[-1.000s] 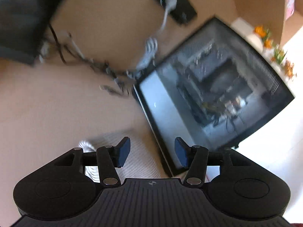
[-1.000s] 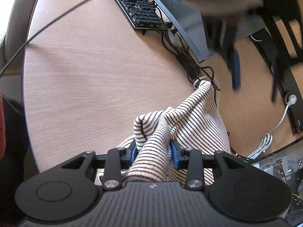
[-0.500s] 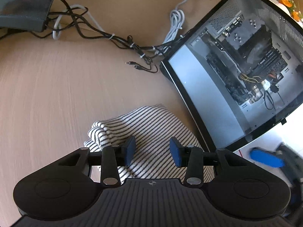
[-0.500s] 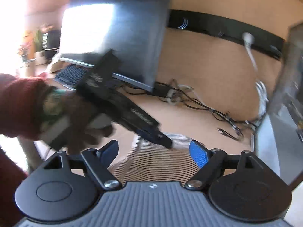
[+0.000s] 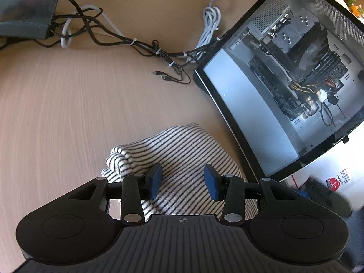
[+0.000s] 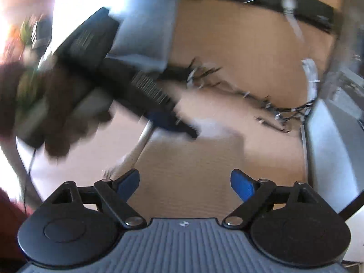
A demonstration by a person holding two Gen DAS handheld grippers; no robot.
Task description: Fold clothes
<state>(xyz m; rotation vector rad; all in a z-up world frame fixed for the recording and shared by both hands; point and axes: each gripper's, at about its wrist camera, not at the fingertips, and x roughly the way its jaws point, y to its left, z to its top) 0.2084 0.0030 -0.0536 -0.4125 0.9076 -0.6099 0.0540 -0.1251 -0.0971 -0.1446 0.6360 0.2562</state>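
Observation:
A folded garment with black and white stripes (image 5: pixel 182 150) lies on the wooden table (image 5: pixel 56 102), beside a computer case. My left gripper (image 5: pixel 183 179) rests low over its near part, open. Its blue pads stand apart on the cloth, and the left pad (image 5: pixel 155 179) touches a rolled fold. My right gripper (image 6: pixel 185 183) hovers above the same garment (image 6: pixel 193 159), which is blurred here. Its jaws are opening wide with nothing between them. A gloved hand (image 6: pixel 56 113) holds the left gripper (image 6: pixel 177 125) at the upper left of the right wrist view.
A glass-sided computer case (image 5: pixel 284 79) stands close on the garment's right. A tangle of cables (image 5: pixel 136 43) runs along the back of the table. A dark monitor base (image 5: pixel 25 6) is at the far left. Bare wood lies left of the garment.
My right gripper let go of the striped garment, opened wide, rolled and rose. My left gripper sank onto the garment, its jaws slightly narrower, then kept still.

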